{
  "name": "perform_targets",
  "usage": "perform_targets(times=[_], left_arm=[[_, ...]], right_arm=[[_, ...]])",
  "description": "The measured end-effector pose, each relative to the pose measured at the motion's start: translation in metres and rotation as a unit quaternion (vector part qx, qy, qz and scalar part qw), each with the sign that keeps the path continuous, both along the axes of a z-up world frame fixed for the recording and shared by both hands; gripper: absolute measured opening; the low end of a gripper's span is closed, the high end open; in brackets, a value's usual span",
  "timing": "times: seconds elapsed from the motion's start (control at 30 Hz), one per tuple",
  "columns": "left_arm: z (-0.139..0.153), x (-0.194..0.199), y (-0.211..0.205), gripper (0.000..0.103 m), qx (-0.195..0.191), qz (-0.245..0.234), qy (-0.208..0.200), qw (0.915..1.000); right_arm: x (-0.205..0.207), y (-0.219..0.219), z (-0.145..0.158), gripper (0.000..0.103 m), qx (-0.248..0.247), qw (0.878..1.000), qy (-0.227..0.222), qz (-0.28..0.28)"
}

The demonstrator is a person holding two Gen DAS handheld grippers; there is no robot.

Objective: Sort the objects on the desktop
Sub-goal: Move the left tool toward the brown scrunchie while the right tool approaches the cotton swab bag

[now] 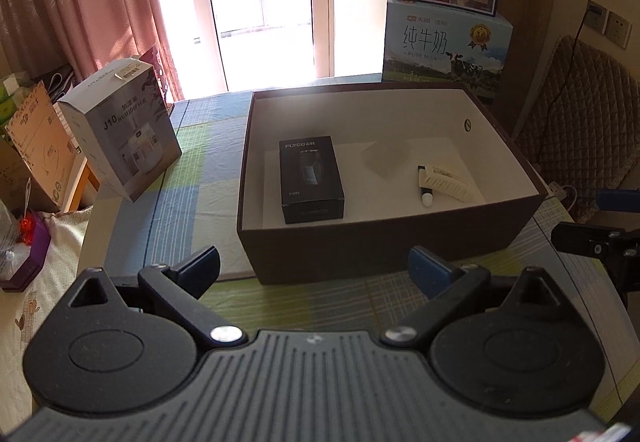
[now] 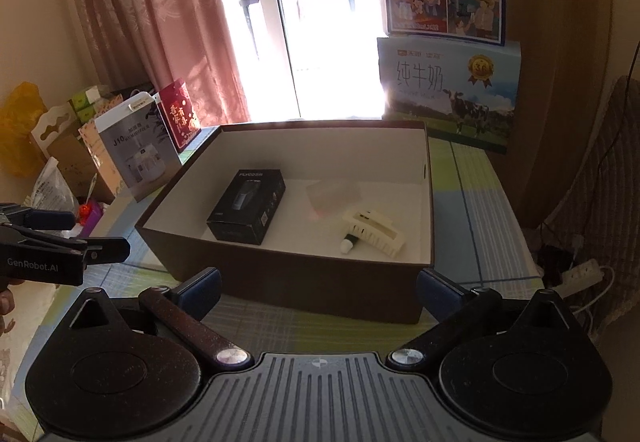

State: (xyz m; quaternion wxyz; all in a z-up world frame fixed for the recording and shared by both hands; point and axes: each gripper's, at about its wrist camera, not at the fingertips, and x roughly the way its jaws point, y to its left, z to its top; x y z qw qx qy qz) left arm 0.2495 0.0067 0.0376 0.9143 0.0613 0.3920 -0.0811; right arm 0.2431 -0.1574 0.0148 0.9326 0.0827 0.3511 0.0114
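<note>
A brown open storage box (image 1: 360,238) (image 2: 288,282) with a white inside stands on the checked tablecloth. In it lie a black FLYCO shaver box (image 1: 310,178) (image 2: 248,206), a cream plastic clip-like part (image 1: 450,180) (image 2: 376,228), a small black-and-white tube (image 1: 424,186) (image 2: 349,242) and a faint clear plastic piece (image 1: 386,158) (image 2: 334,194). My left gripper (image 1: 316,270) is open and empty, just before the box's near wall. My right gripper (image 2: 318,290) is open and empty, also at the near wall. Each shows at the edge of the other's view.
A grey J10 humidifier box (image 1: 128,130) (image 2: 136,150) stands left of the storage box. Milk cartons (image 1: 444,46) (image 2: 448,90) are stacked behind it. A red card (image 2: 178,114), cardboard boxes (image 1: 36,146) and clutter lie at the left. A quilted chair (image 1: 580,114) is at the right.
</note>
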Motion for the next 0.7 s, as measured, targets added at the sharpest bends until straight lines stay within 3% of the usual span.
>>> perform_targets(times=[0.7], left_arm=[[-0.023,-0.091,0.013,0.099,0.001,0.001,0.054,0.9986]], right_arm=[[-0.081,0.023,-0.026,0.101,0.024,0.998,0.046,0.029]])
